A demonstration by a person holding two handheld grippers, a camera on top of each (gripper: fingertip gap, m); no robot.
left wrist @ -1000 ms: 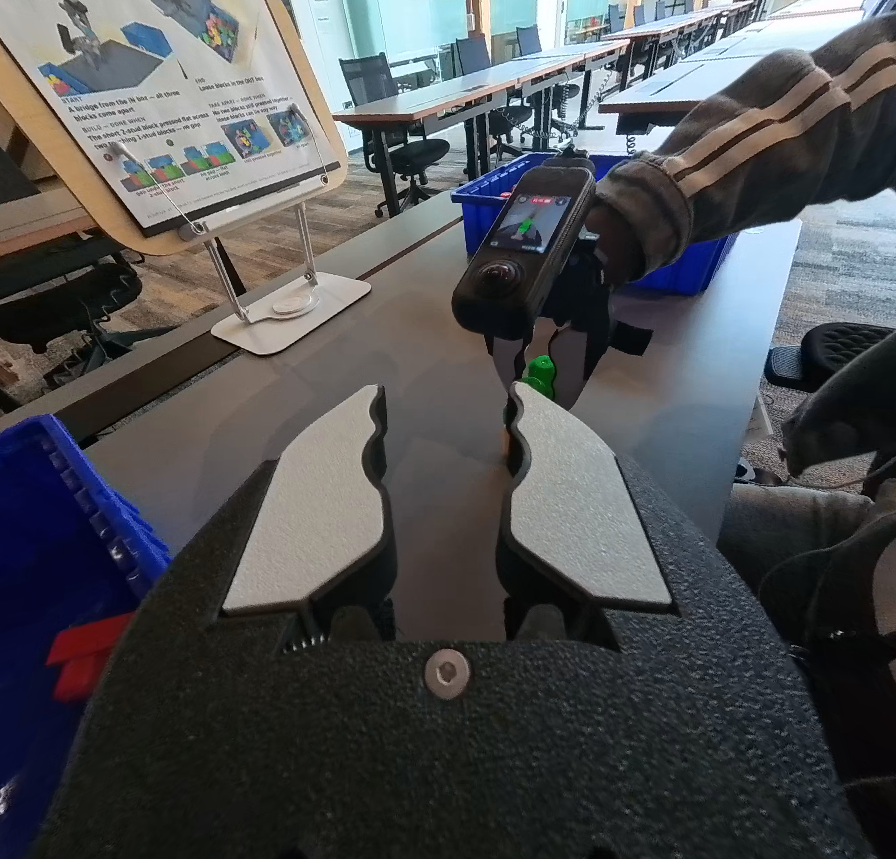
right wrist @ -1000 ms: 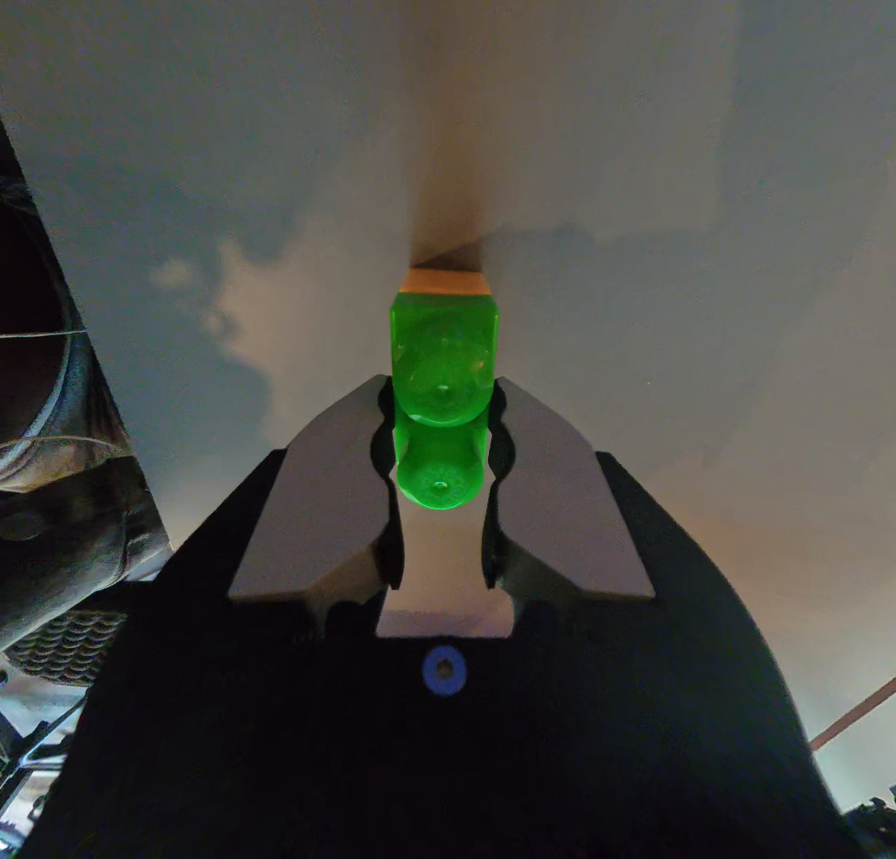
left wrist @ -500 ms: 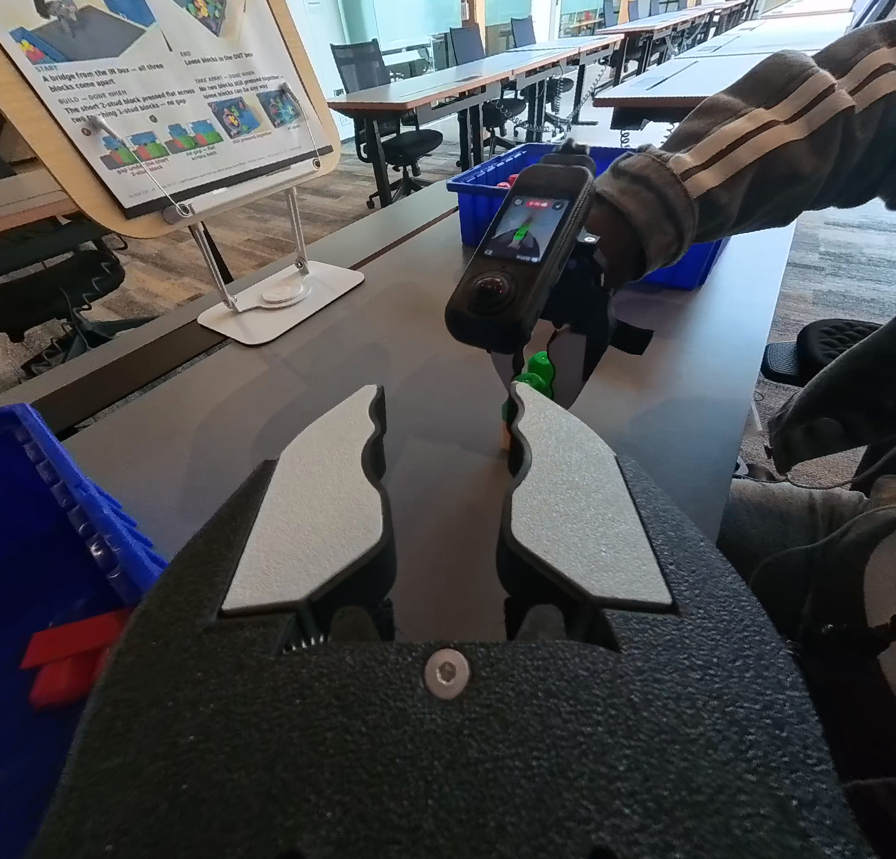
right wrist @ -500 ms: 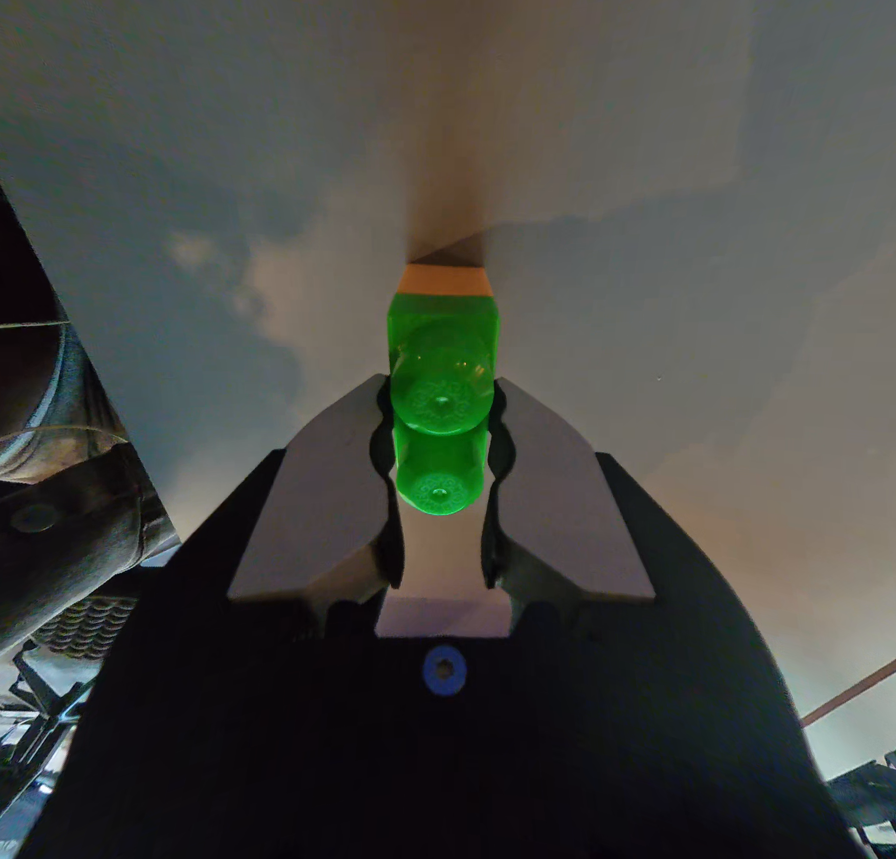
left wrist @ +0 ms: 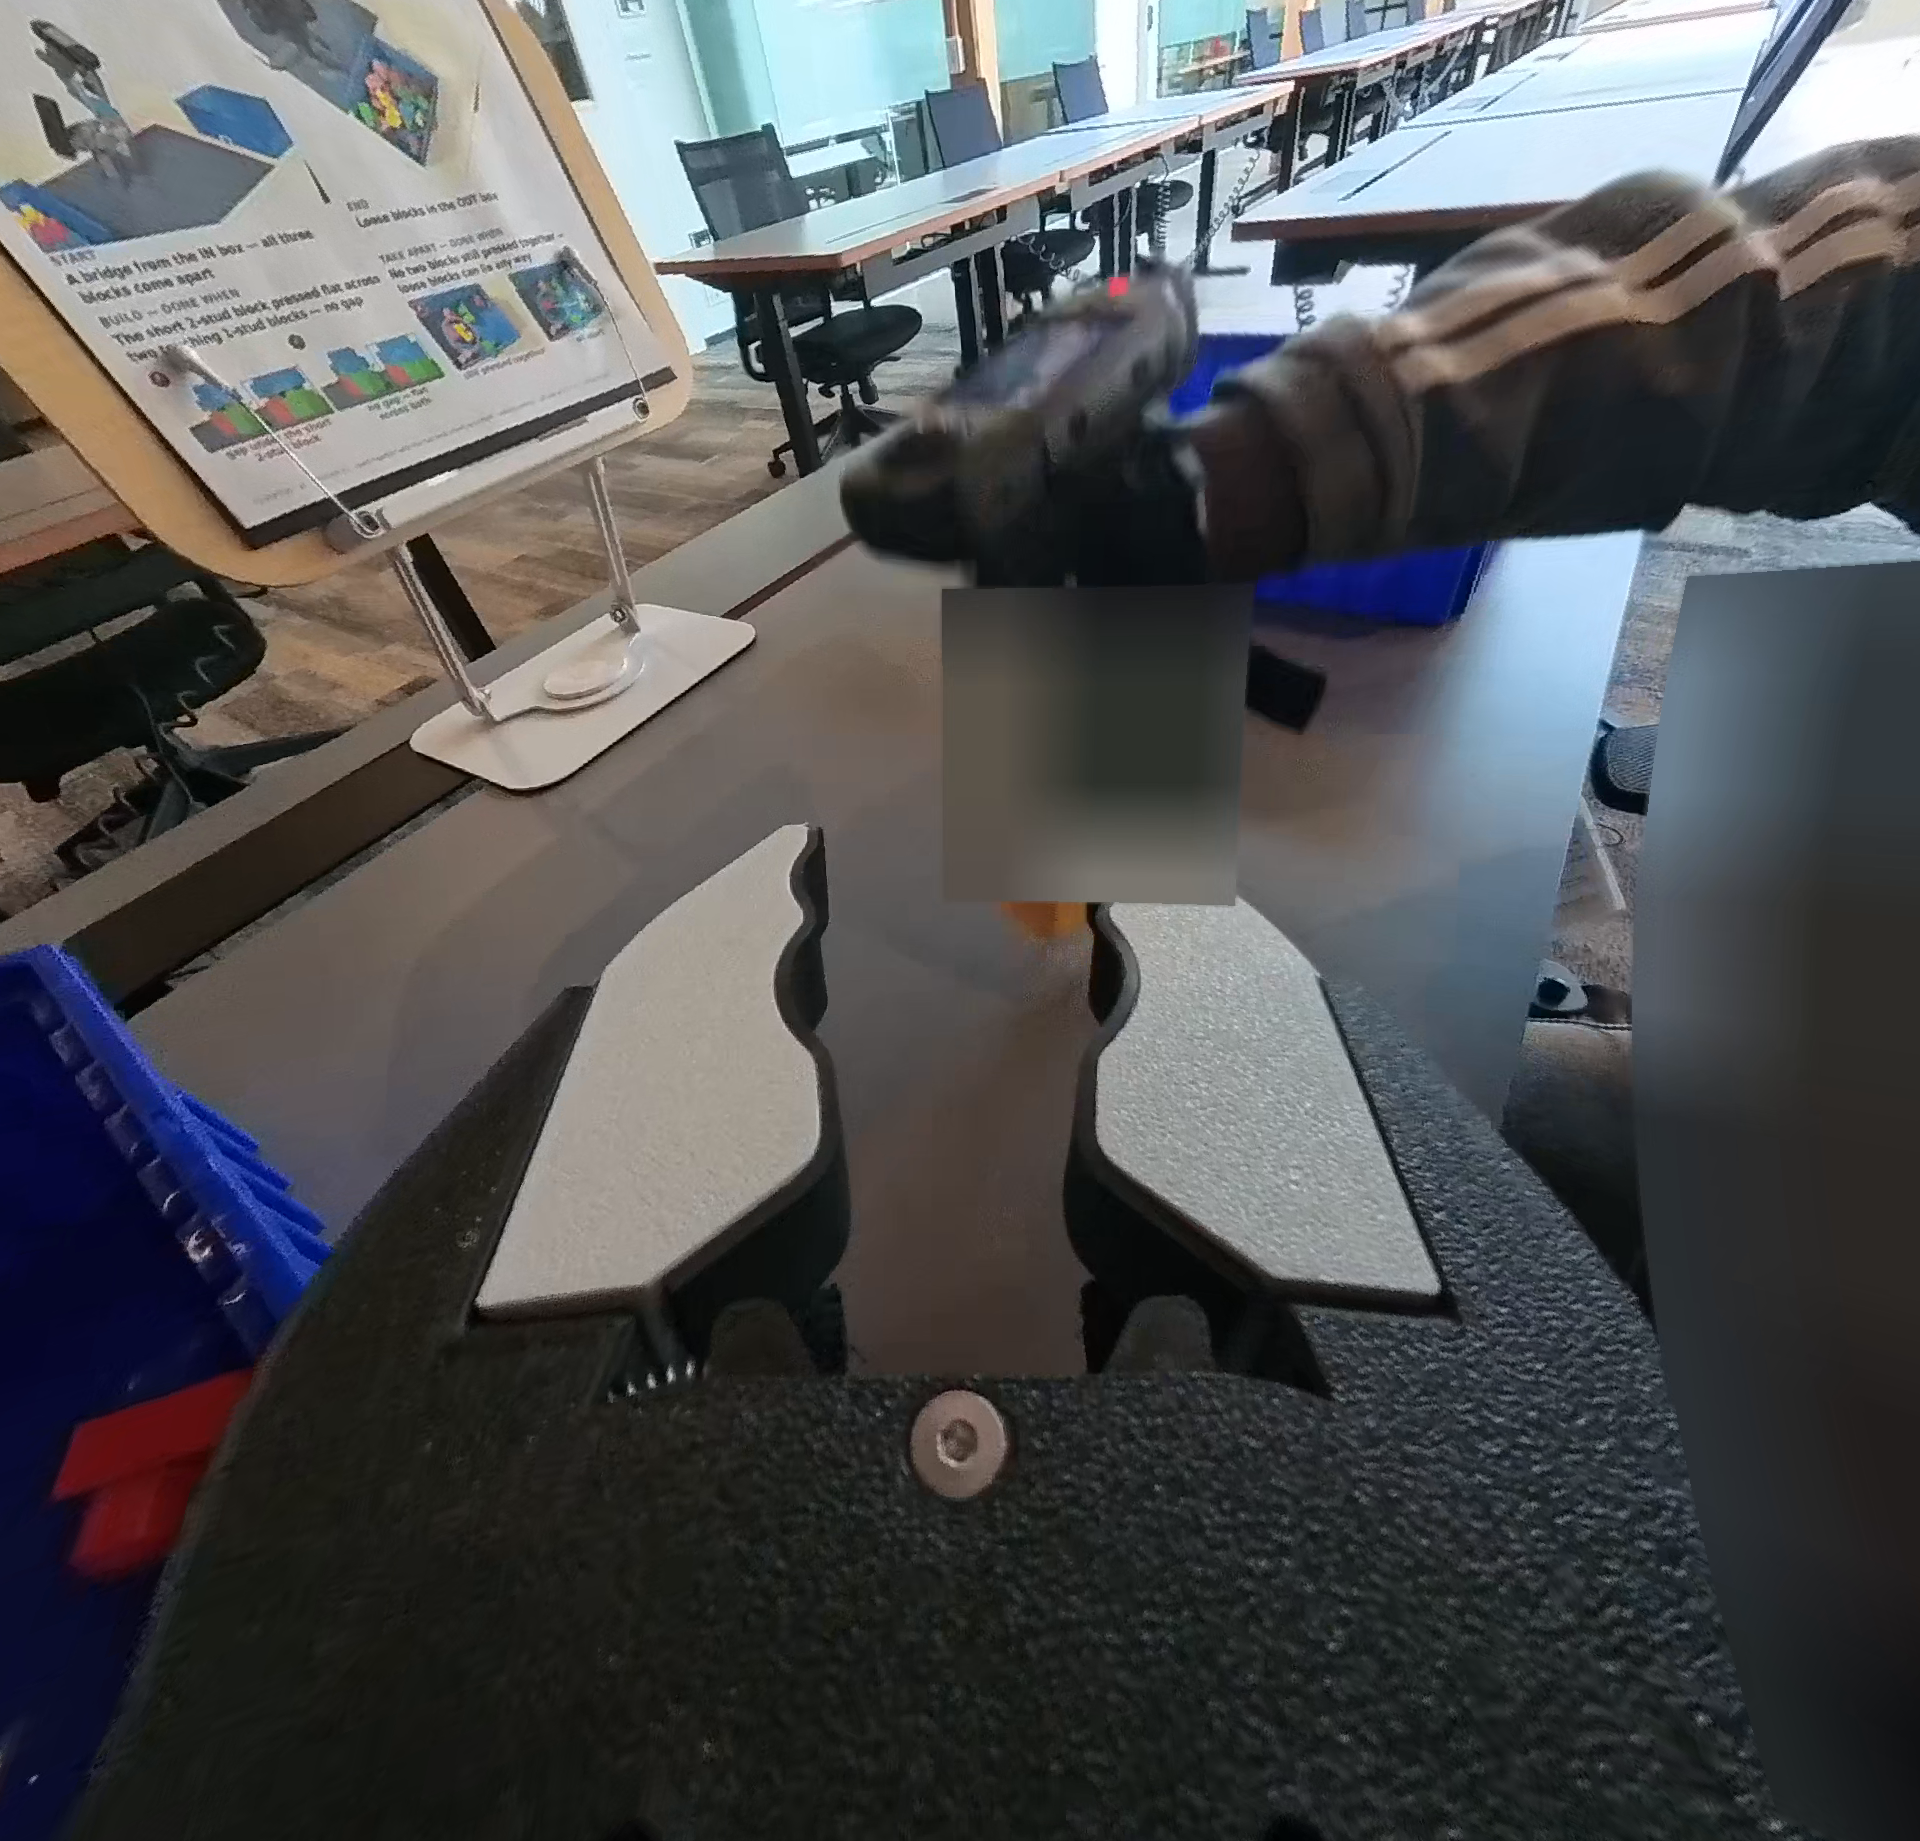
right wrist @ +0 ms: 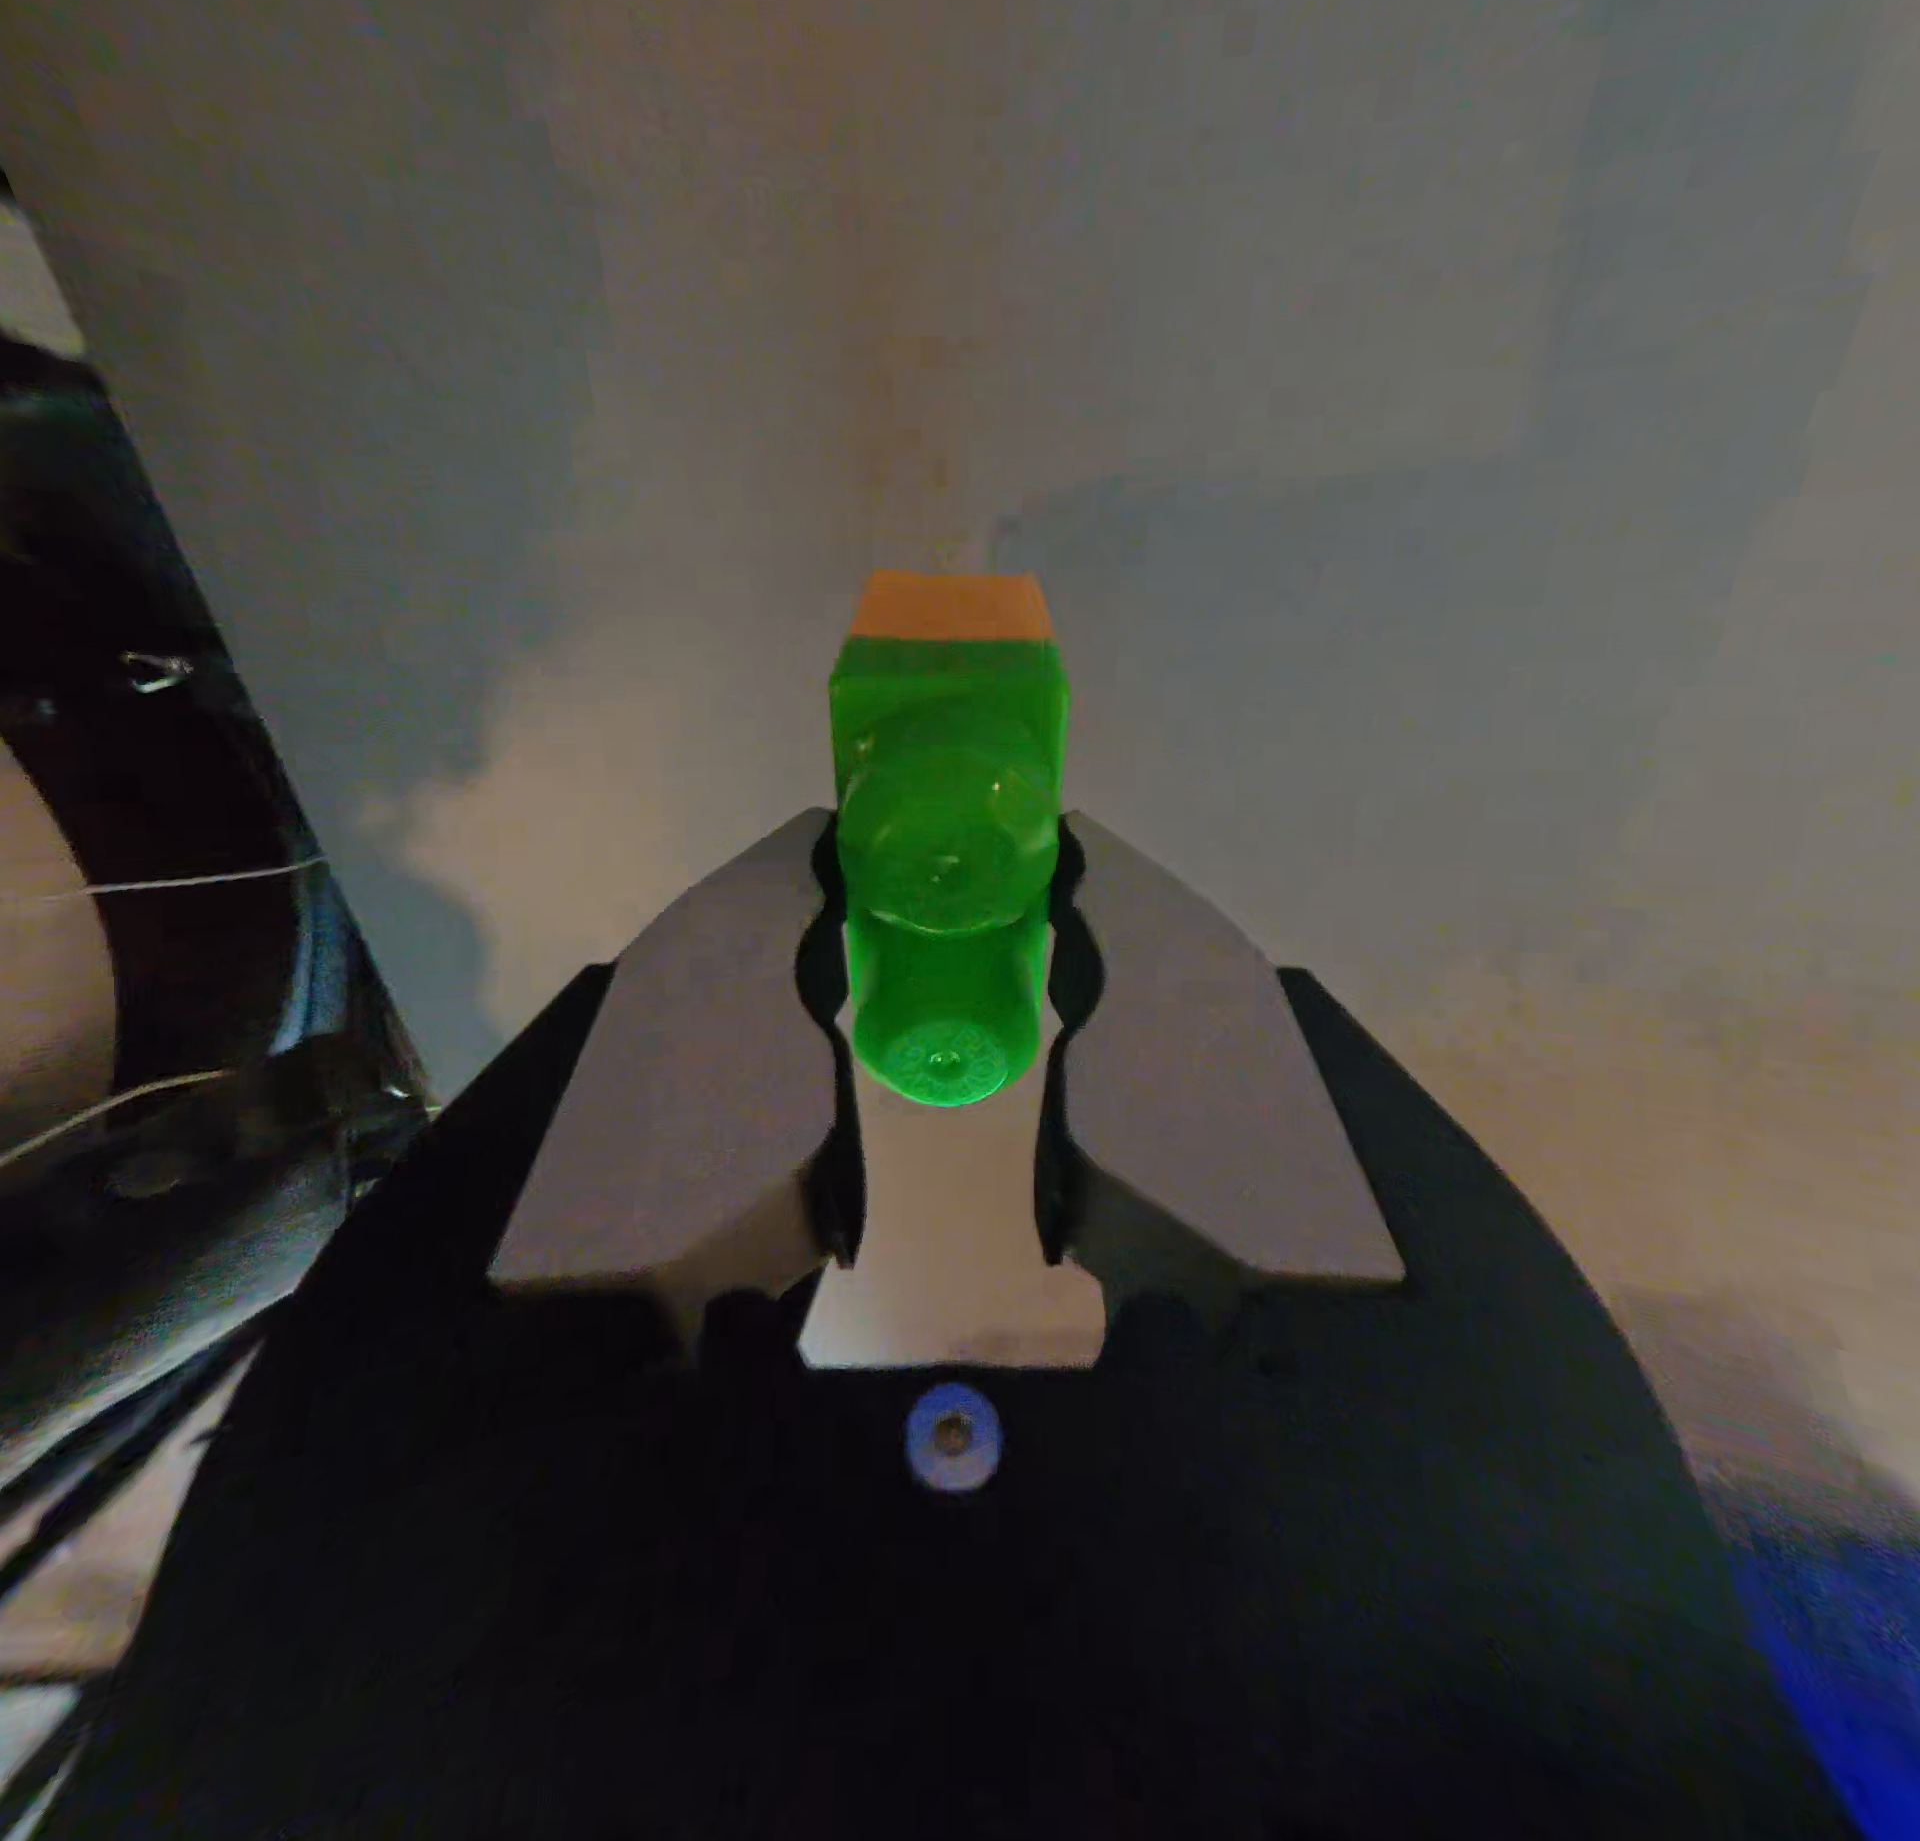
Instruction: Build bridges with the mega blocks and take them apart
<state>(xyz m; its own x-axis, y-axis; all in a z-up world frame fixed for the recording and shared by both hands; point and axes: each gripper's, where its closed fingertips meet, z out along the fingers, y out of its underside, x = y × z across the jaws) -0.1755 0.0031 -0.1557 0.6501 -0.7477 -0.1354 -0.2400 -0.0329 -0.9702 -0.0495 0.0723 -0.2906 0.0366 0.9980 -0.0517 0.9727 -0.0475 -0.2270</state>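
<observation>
In the right wrist view, my right gripper [right wrist: 948, 835] is shut on a green two-stud block [right wrist: 951, 856], studs facing the camera. An orange block [right wrist: 951, 607] sits on its far end, toward the grey table [right wrist: 1403, 441]. In the left wrist view, my left gripper [left wrist: 956, 877] is open and empty just above the table [left wrist: 644, 887]. The orange block [left wrist: 1044, 918] shows just beyond its right fingertip. Above it is the blurred right gripper [left wrist: 1049, 441], held by a sleeved hand. A mosaic patch hides the green block there.
A blue bin [left wrist: 114, 1220] holding a red block [left wrist: 135, 1479] stands at the near left. Another blue bin [left wrist: 1361, 586] stands at the table's far end. An instruction board on a white stand [left wrist: 582, 679] is at the back left. Desks and chairs lie beyond. The grippers' ends are close to 20 cm from one another.
The right gripper's camera body has risen and tilted in the left wrist view and is motion-blurred, still gripping the green block. The left gripper's view has shifted slightly; its jaws stay open.
</observation>
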